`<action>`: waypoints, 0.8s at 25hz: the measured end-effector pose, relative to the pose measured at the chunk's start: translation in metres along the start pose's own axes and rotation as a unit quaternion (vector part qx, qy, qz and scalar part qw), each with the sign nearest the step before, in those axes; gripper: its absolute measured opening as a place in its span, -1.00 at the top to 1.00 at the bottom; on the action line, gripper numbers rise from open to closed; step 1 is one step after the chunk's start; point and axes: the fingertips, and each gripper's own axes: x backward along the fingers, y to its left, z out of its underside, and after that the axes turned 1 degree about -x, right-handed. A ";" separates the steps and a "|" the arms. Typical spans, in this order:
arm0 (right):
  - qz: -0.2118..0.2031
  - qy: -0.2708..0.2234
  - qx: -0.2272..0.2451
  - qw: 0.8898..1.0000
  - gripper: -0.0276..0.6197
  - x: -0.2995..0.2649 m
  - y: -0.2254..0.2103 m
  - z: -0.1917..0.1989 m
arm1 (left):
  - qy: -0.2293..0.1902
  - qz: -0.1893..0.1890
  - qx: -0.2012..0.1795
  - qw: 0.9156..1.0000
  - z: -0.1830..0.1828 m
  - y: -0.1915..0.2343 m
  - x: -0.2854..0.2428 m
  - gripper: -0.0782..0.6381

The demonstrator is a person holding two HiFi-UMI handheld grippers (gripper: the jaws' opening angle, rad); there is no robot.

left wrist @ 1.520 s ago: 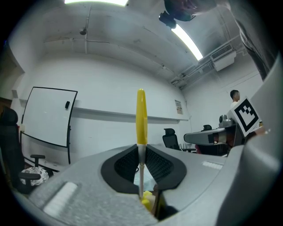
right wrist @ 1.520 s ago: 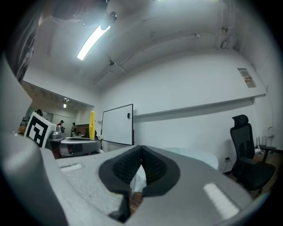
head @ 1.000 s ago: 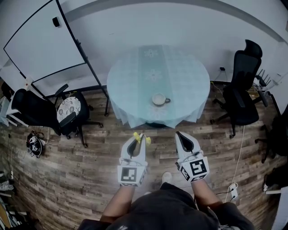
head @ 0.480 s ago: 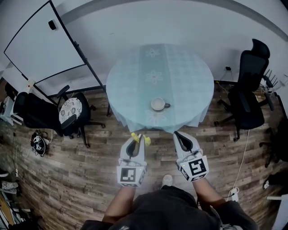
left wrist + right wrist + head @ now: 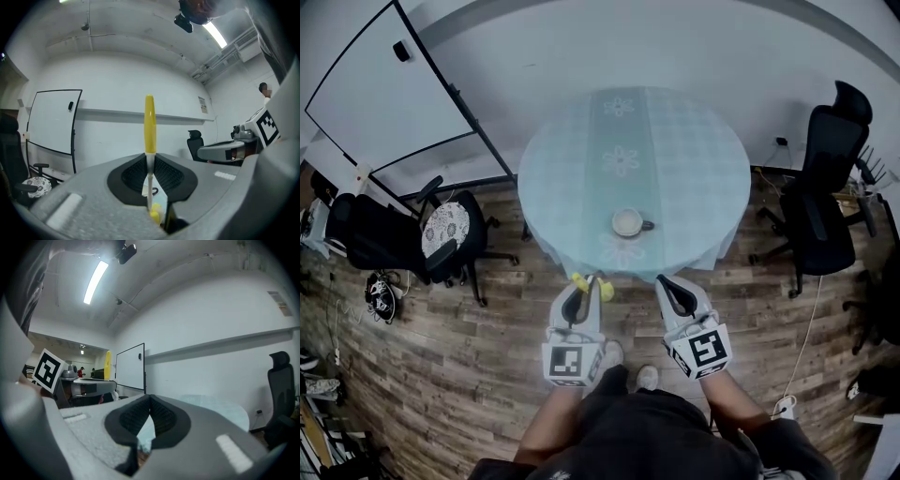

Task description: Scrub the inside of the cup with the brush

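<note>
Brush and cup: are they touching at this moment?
Apart. Head view: the brush sits in the left gripper at the table edge, while the cup stands farther in, a clear gap between.

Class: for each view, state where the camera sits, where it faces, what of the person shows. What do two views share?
Head view: on the person's head, facing steeply down at the table and cup; both forearms, left gripper and right gripper show.
Left gripper view: on the left gripper, along jaws shut on the brush, toward the whiteboard.
Right gripper view: on the right gripper, along shut, empty jaws toward the table.
Shared: both gripper views show the whiteboard.
</note>
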 end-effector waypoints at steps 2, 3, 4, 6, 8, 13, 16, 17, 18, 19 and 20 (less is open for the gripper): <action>-0.002 0.005 -0.001 1.000 0.91 -0.012 -0.006 0.001 | -0.001 -0.001 0.006 1.000 0.002 0.007 -0.013 0.67; -0.005 0.007 -0.002 1.000 0.91 -0.020 -0.009 0.002 | -0.003 -0.001 0.009 1.000 0.002 0.010 -0.021 0.67; -0.008 0.010 -0.003 1.000 0.91 -0.027 -0.012 0.002 | -0.006 0.000 0.013 1.000 0.002 0.014 -0.029 0.68; -0.010 0.011 -0.004 1.000 0.91 -0.043 -0.018 0.002 | -0.014 0.005 0.017 1.000 0.003 0.021 -0.045 0.67; -0.007 0.011 0.000 1.000 0.91 -0.060 -0.025 0.001 | -0.018 0.011 0.018 1.000 0.005 0.029 -0.062 0.67; 0.013 0.011 0.005 1.000 0.91 -0.114 -0.045 -0.010 | -0.017 0.026 0.023 0.999 0.009 0.066 -0.108 0.67; 0.029 0.009 0.000 1.000 0.91 -0.141 -0.058 -0.015 | -0.015 0.035 0.027 0.999 0.011 0.084 -0.136 0.67; 0.033 0.010 0.001 0.999 0.91 -0.151 -0.062 -0.016 | -0.015 0.039 0.029 0.999 0.012 0.090 -0.146 0.67; 0.037 0.012 0.002 0.999 0.91 -0.160 -0.065 -0.017 | -0.015 0.043 0.030 0.998 0.013 0.095 -0.155 0.67; 0.040 0.014 0.004 0.999 0.91 -0.169 -0.068 -0.017 | -0.016 0.048 0.031 0.998 0.013 0.100 -0.163 0.67; 0.044 0.017 0.006 0.999 0.91 -0.178 -0.071 -0.016 | -0.016 0.053 0.031 0.998 0.014 0.105 -0.171 0.67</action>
